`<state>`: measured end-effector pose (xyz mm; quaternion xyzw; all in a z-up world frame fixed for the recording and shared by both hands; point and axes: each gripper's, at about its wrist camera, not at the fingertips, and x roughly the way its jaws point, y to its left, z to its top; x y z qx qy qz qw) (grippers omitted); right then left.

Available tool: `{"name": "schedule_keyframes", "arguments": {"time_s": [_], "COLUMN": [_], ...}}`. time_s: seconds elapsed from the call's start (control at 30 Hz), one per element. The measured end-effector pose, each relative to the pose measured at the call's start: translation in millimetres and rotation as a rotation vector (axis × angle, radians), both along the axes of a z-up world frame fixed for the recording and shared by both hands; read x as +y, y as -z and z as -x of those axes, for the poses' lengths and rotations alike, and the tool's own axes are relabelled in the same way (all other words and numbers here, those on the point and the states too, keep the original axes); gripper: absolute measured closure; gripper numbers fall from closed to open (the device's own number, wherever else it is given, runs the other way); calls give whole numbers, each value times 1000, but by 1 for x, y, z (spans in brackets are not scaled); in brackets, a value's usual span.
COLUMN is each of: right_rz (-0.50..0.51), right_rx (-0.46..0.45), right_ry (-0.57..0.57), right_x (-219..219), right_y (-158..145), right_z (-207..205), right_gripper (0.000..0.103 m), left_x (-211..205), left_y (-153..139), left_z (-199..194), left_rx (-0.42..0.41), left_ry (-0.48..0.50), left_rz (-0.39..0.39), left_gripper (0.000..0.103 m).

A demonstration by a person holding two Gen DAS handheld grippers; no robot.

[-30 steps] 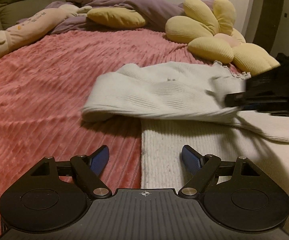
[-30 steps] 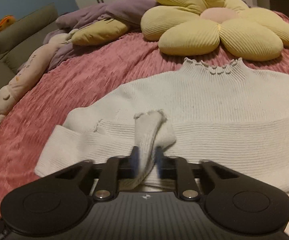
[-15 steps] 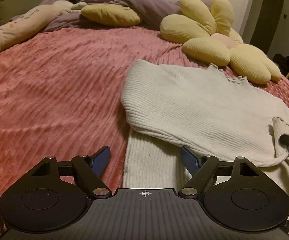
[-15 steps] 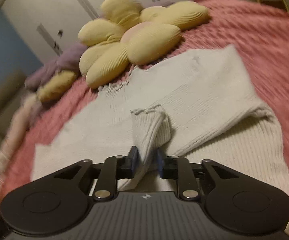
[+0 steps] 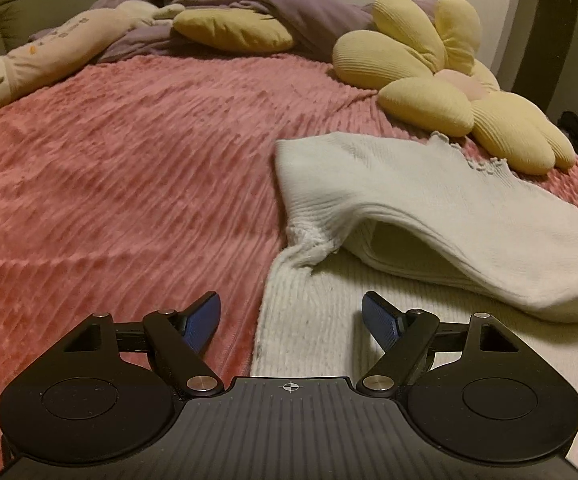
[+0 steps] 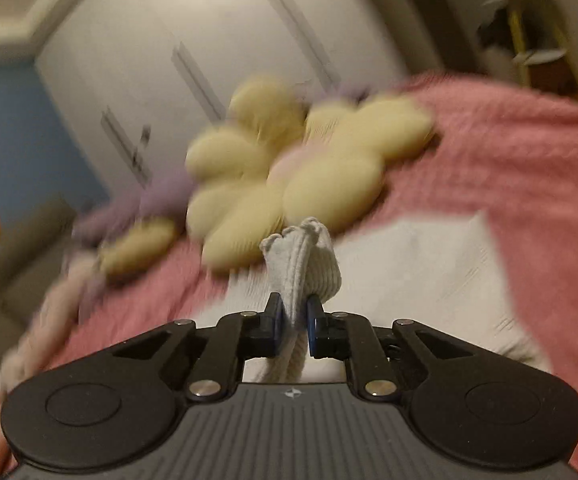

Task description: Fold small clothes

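left wrist view: my left gripper [image 5: 291,322] hangs with its jaws wide apart and nothing between them, over the left edge of the white sweater [image 5: 429,208], which lies on the pink bedspread [image 5: 129,168]. a sleeve is folded across the sweater's body towards the right, lifted off it. beyond it lie a yellow flower pillow [image 5: 449,92], a long soft toy [image 5: 49,56] and a purple blanket [image 5: 289,4]. right wrist view, blurred: my right gripper [image 6: 293,318] has its jaws clamped on the frilled cuff [image 6: 301,256] of that sleeve, a grip the left view does not show. only this view shows the white wardrobe doors [image 6: 217,48] clearly.
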<state>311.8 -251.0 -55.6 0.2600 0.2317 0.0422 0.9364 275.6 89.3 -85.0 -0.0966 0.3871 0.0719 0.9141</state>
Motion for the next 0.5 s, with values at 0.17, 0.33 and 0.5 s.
{"name": "schedule_keyframes", "arguments": {"time_s": [0.17,0.33,0.5], "right_rz": [-16,-148,-150], "right_rx": [236,244,247], "right_ry": [52,74,84], "right_x": [-31,-52,-54], "right_y": [40,48,45], "right_z": [-6,-5,-15], "right_gripper": [81,74,71], "left_x": [-3,-1,-3], "left_y": [1,0,-2], "left_z": [-2,-4,-7], "left_rx": [4,9,7], "left_ry": [13,11,21], "left_rz": [-13,-19,-14], "left_gripper": [20,20,20]}}
